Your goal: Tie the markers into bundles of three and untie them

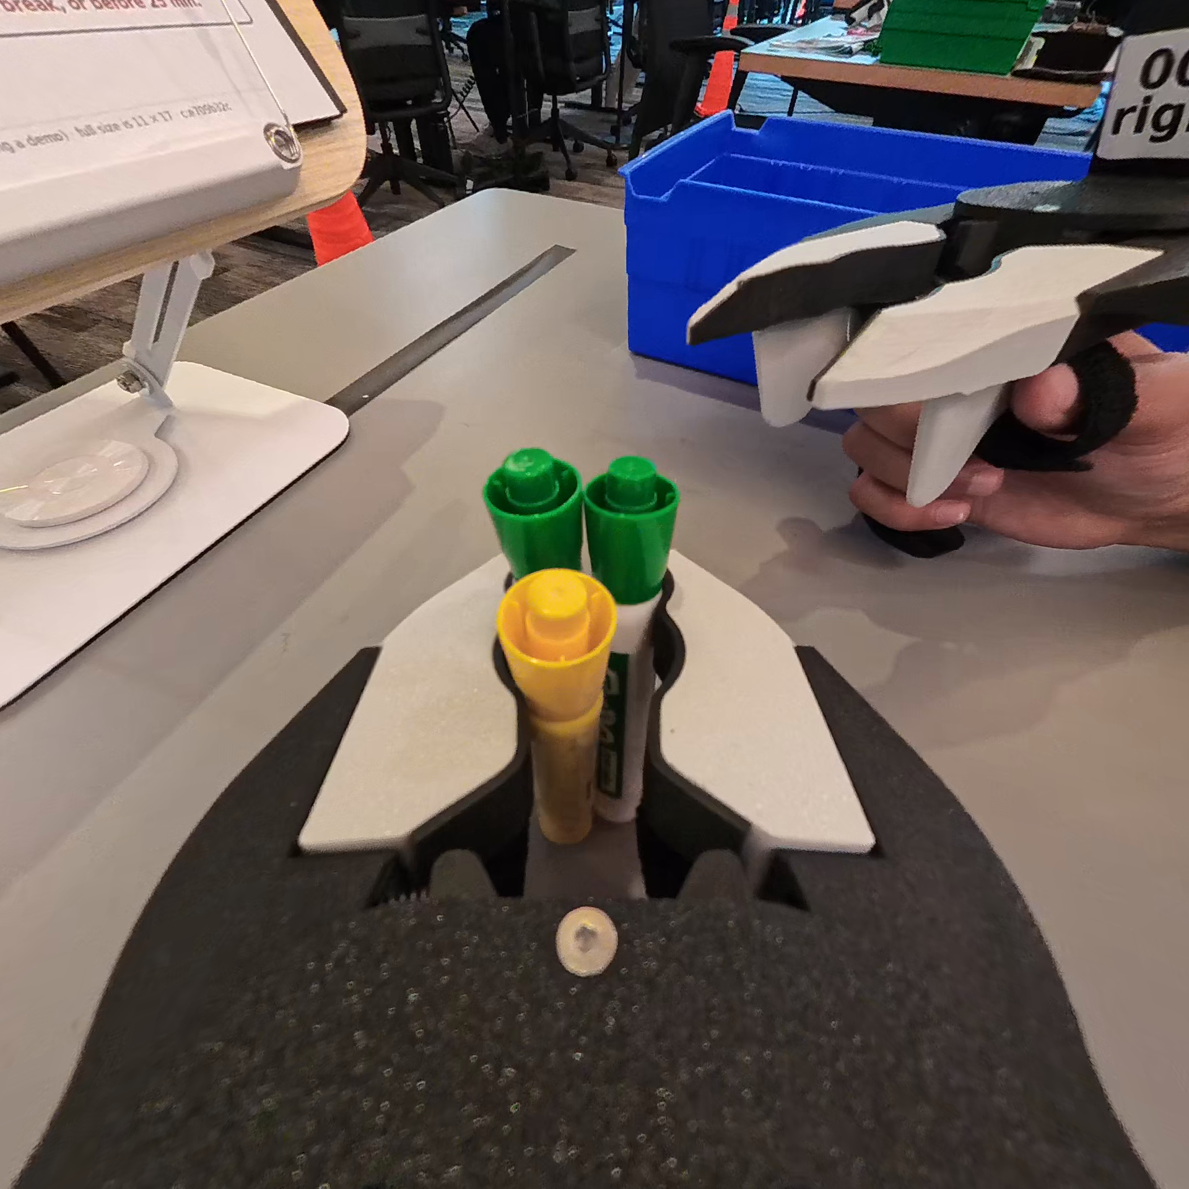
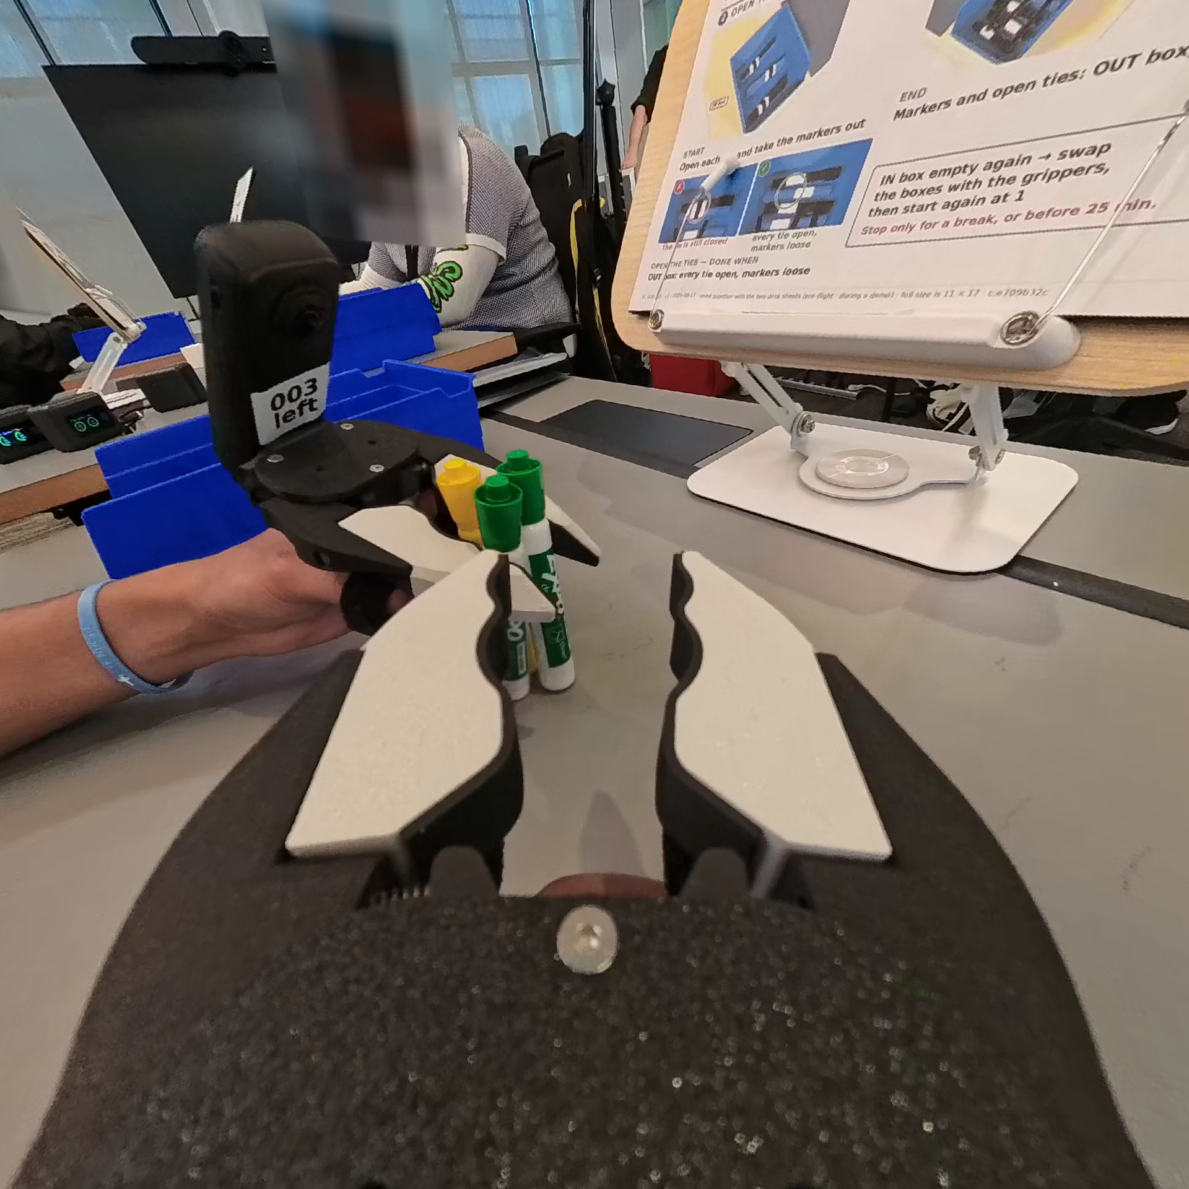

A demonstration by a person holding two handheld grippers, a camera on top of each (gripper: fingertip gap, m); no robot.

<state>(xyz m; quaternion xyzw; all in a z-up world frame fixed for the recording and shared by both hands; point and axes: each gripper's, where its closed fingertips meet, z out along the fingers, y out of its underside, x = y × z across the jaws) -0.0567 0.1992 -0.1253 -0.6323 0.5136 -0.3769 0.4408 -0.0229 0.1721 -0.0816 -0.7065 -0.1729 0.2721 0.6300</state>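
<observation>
My left gripper (image 1: 587,579) is shut on three markers held together: a yellow marker (image 1: 556,643) and two green markers (image 1: 634,527), caps up. In the right wrist view the markers (image 2: 515,508) stand upright with their lower ends on the grey table (image 2: 836,643), and the left gripper (image 2: 515,547) clamps them at mid-height. My right gripper (image 2: 585,566) is open and empty, level with the markers and just to their right. In the left wrist view it (image 1: 756,360) hovers at the right, held by a hand (image 1: 1061,476).
A blue bin (image 1: 804,193) stands behind the right gripper. A white document stand (image 2: 901,502) with an instruction sheet is at the table's far side. More blue bins (image 2: 167,508) sit behind the left gripper. A seated person (image 2: 489,257) is at another table.
</observation>
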